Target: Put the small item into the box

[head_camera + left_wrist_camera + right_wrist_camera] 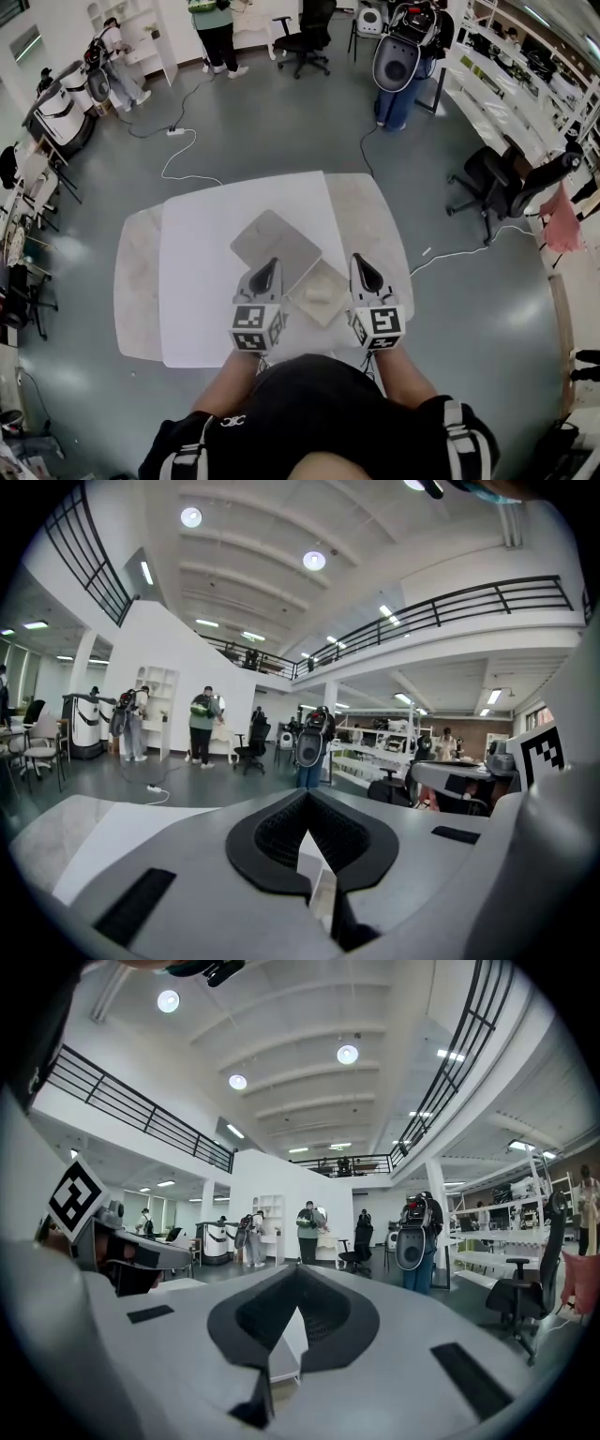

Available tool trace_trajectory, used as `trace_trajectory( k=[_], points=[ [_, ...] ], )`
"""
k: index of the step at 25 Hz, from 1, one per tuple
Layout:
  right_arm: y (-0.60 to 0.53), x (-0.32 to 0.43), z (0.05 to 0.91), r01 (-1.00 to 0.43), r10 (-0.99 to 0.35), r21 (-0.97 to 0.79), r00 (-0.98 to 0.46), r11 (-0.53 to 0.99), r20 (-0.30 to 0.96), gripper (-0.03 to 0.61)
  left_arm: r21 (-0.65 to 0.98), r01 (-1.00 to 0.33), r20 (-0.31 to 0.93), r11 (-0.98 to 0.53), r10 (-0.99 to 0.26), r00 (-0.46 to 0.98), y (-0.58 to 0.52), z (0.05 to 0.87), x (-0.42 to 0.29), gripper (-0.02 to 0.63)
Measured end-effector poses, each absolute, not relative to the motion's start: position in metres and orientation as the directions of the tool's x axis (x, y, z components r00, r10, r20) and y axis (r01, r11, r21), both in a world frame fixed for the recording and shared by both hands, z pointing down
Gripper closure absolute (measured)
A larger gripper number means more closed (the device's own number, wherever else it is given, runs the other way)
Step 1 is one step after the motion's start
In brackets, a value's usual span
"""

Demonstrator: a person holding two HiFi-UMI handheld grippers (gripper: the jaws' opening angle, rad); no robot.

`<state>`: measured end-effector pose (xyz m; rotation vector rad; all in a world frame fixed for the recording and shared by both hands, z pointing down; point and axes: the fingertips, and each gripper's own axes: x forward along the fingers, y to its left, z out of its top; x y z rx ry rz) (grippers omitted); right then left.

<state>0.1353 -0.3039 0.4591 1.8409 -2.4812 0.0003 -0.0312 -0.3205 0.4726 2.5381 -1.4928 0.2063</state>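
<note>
An open shallow tan box (325,300) lies on the white cloth (202,281) near the table's front edge. Its grey lid (275,246) is folded back toward the far left. A small pale item (314,292) lies inside the box. My left gripper (270,265) hovers just left of the box and is shut with nothing in it. My right gripper (360,261) is just right of the box, also shut and empty. Both gripper views look level across the room over meeting jaws, the left gripper (307,801) and the right gripper (298,1277); the box is hidden there.
The cloth covers the middle of a pale stone table (136,281). Black office chairs (492,187) stand to the right and at the back. A white cable (183,159) runs over the floor beyond the table. People and upright machines (398,61) stand far back.
</note>
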Motion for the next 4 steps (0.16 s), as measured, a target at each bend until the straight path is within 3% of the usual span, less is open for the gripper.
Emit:
trace_trajectory(
  k=[4],
  points=[
    [-0.3042,0.1326,0.4661,-0.954,-0.954,0.031,-0.297,0.298,0.049,0.566,0.093,-0.874,0.218,-0.476,-0.847,0.484,-0.3189,0.4785,-0.0325,0.608]
  ],
)
